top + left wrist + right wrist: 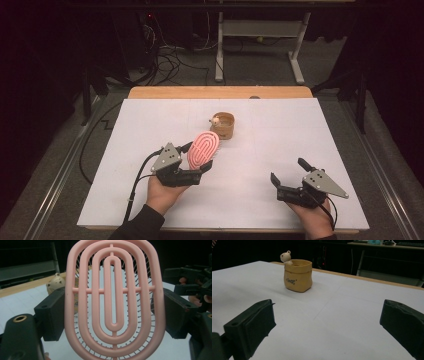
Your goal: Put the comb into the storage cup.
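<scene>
Just in front of the tan pot (223, 125), toward the person, the pink hairbrush (203, 149) is held up off the white worktop (280, 130), its oval head tilted toward that pot. The left gripper (192, 162) has its jaws clamped on the brush's edges, it seems, though the contact is partly hidden. Well to the right of the pot, and nearer the person, the right gripper (287, 176) hovers low with jaws wide apart, holding nothing.
</scene>
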Motion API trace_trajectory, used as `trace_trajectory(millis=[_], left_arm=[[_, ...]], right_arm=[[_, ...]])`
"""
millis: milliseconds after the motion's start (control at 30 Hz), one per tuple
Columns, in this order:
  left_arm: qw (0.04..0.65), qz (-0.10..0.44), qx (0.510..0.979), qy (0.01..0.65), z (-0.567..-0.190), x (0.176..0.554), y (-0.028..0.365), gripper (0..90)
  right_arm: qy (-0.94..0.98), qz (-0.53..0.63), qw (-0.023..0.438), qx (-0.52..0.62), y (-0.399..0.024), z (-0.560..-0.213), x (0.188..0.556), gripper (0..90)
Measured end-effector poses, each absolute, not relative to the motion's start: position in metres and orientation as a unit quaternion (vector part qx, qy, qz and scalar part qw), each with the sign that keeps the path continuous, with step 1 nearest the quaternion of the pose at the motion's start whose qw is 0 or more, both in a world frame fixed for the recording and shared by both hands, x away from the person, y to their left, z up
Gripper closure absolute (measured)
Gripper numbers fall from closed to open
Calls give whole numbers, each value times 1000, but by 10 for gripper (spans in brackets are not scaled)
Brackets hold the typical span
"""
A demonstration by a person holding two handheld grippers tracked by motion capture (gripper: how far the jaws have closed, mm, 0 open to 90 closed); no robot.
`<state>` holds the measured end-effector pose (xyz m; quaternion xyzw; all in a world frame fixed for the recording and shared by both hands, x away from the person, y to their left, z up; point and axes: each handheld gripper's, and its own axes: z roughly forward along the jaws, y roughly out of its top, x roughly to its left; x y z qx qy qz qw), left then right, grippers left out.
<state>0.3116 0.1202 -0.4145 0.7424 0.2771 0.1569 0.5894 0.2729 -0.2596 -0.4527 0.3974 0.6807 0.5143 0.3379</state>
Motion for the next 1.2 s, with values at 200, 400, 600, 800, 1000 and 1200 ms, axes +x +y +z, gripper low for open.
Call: trace_trajectory(millis=[200,400,600,800,1000,1200], left_arm=[[601,141,741,265,-411,320,108,182],[607,139,740,257,-409,324,96,182],[604,141,745,245,-407,323,93,182],[604,133,749,237,-406,314,91,182],[594,136,756,239,-411,310,86,182],[584,141,765,232,-415,299,86,182]], right_arm=[[681,518,340,391,-249,-447,280,3],[683,521,341,382,-239,-435,293,4],[682,521,345,381,-226,-429,312,4],[685,517,351,375,-210,-427,326,4],[696,507,335,383,-203,-436,326,5],[705,506,316,384,-204,-442,318,5]])
